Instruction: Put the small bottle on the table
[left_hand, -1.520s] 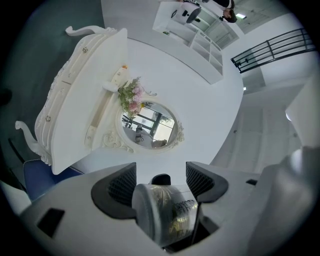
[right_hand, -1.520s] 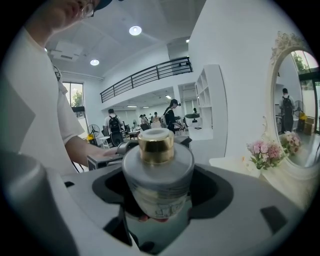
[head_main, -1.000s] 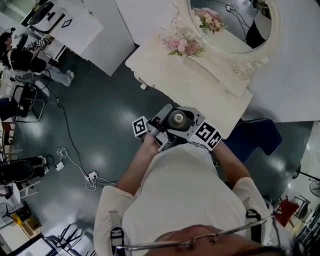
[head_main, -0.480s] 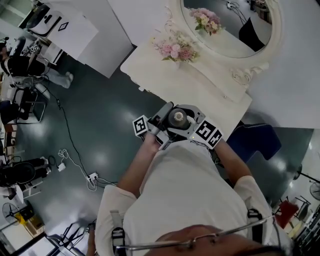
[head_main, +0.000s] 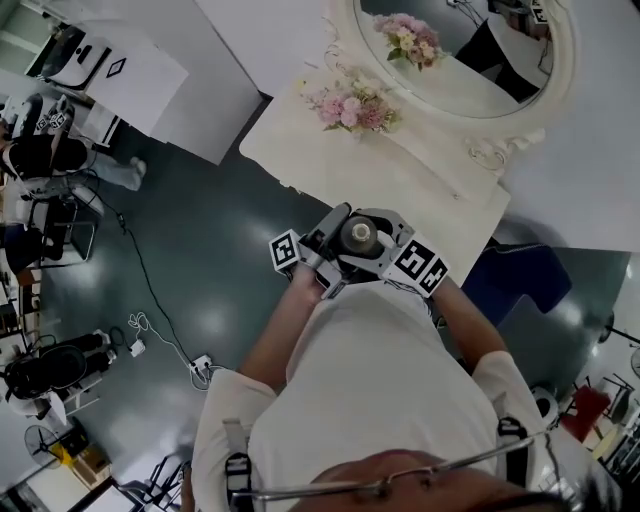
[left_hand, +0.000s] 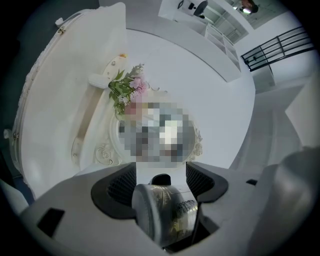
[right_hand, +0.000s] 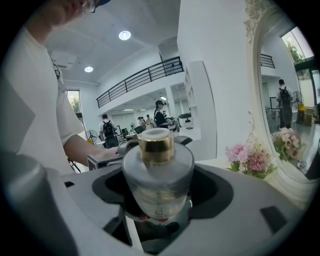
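The small bottle (head_main: 357, 236), frosted glass with a gold cap, is held in front of my chest, just short of the white dressing table (head_main: 420, 185). Both grippers meet around it. The right gripper (head_main: 378, 245) is shut on the bottle's (right_hand: 157, 172) body, and its view shows the bottle upright between the dark pads. The left gripper (head_main: 335, 232) comes in from the left. In its view the bottle (left_hand: 167, 215) lies sideways, base and cap against the two jaws.
On the table stands an oval mirror (head_main: 470, 55) in an ornate white frame, with pink flowers (head_main: 350, 105) at its left foot. A dark blue stool (head_main: 515, 275) stands to the right. Cables and a power strip (head_main: 200, 365) lie on the dark floor to the left.
The grippers and the bottle keep the same pose in front of my chest. The head view has drifted a little, so the table sits slightly higher in the picture.
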